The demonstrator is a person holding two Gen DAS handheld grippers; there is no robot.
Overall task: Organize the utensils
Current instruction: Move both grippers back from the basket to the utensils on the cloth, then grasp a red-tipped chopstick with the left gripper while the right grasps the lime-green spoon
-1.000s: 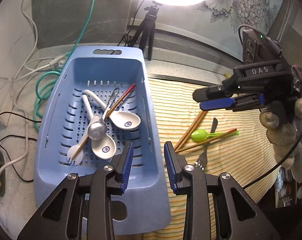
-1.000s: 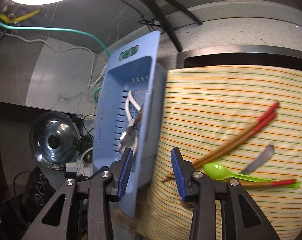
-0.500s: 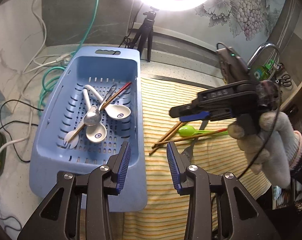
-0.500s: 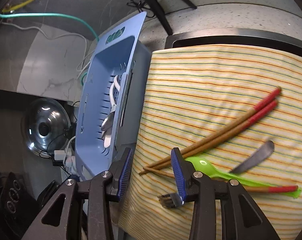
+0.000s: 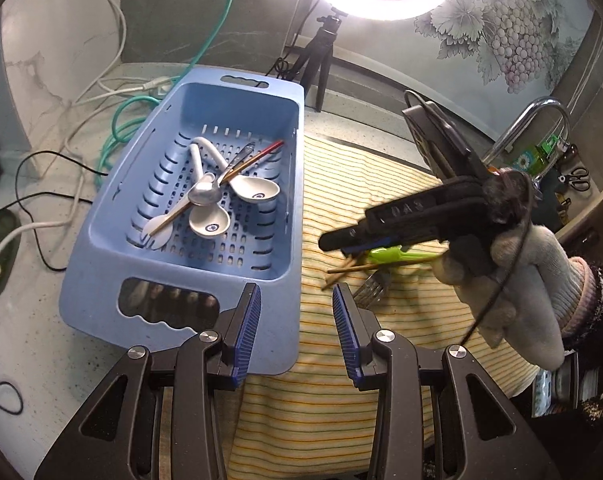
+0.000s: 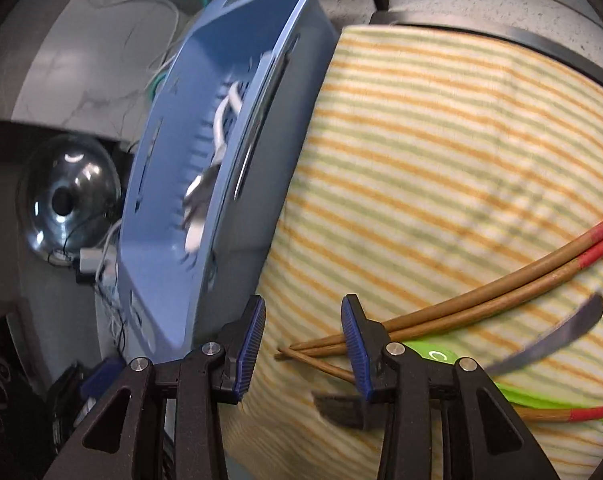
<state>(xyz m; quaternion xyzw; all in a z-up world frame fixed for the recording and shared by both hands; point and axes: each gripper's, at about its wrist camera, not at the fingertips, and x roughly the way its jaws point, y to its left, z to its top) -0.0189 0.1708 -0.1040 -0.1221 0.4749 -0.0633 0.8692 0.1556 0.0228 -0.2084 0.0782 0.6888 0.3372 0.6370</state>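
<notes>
Right wrist: open right tool (image 6: 303, 336) between basket (image 6: 205, 280) edge and chopsticks (image 6: 461, 308).

Smooth blue plastic basket (image 5: 101, 248), glossy white spoons (image 5: 209, 222), shiny metal spoon (image 5: 203, 196), wooden chopsticks (image 6: 481, 300), woven striped cloth (image 6: 441, 160).

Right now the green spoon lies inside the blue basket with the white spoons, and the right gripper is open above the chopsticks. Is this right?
Not quite. The green spoon lies on the striped cloth, outside the blue basket, as the left wrist view shows. The white spoons are in the basket, and the right gripper is open above the chopsticks.
</notes>
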